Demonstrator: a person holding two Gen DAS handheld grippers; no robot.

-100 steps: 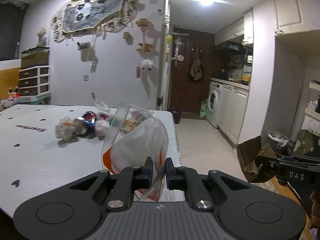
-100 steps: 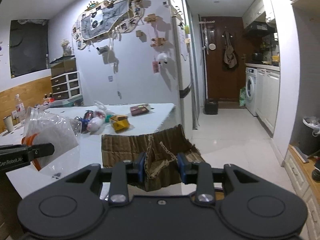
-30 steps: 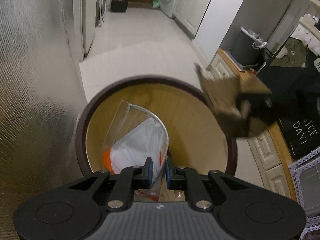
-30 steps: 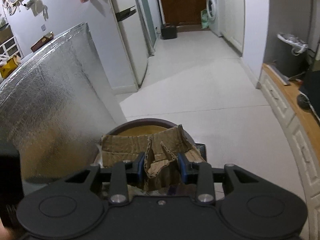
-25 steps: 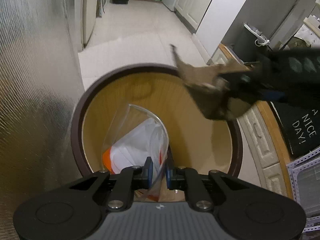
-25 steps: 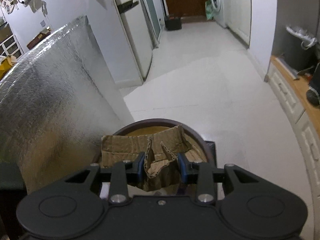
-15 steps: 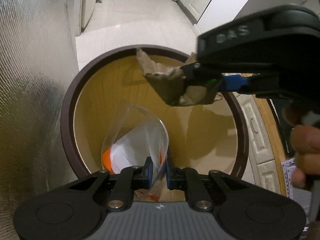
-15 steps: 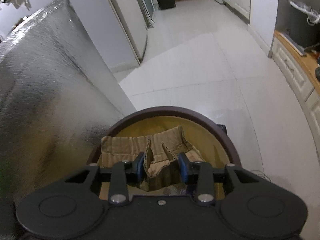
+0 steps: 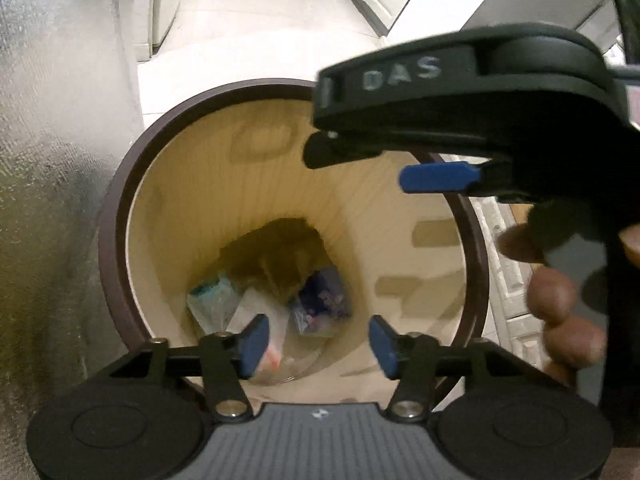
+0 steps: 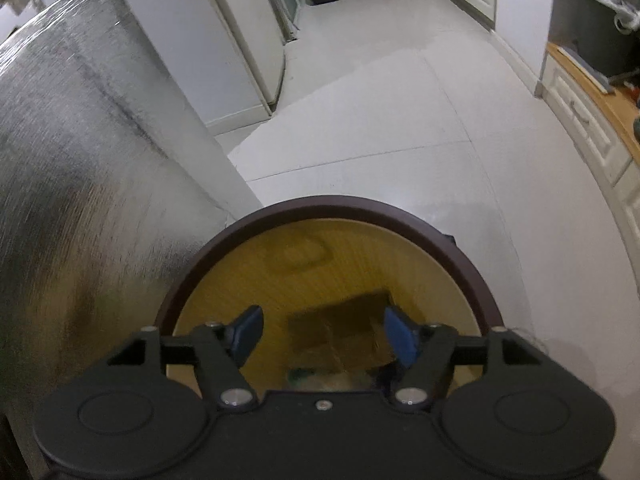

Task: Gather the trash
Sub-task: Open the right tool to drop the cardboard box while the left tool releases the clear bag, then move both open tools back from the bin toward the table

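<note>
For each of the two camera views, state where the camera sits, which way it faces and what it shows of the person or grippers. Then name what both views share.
Left wrist: on the left gripper, facing down into the bin; shows its open fingers, the right gripper, a hand.
Right wrist: on the right gripper, facing down over the bin and floor; shows its open fingers.
Shared: bin, cardboard inside.

Bin (image 9: pixel 116 216): dark brown rim, pale yellow wood-grain inside. Below the left gripper (image 9: pixel 316 340) (black body, blue pads): brown cardboard (image 9: pixel 280 252), white-and-orange bag (image 9: pixel 260 320), blue-purple wrapper (image 9: pixel 324 300). Left of it: silver embossed foil panel (image 10: pixel 80 160). Ahead: off-white floor tiles (image 10: pixel 380 120).
</note>
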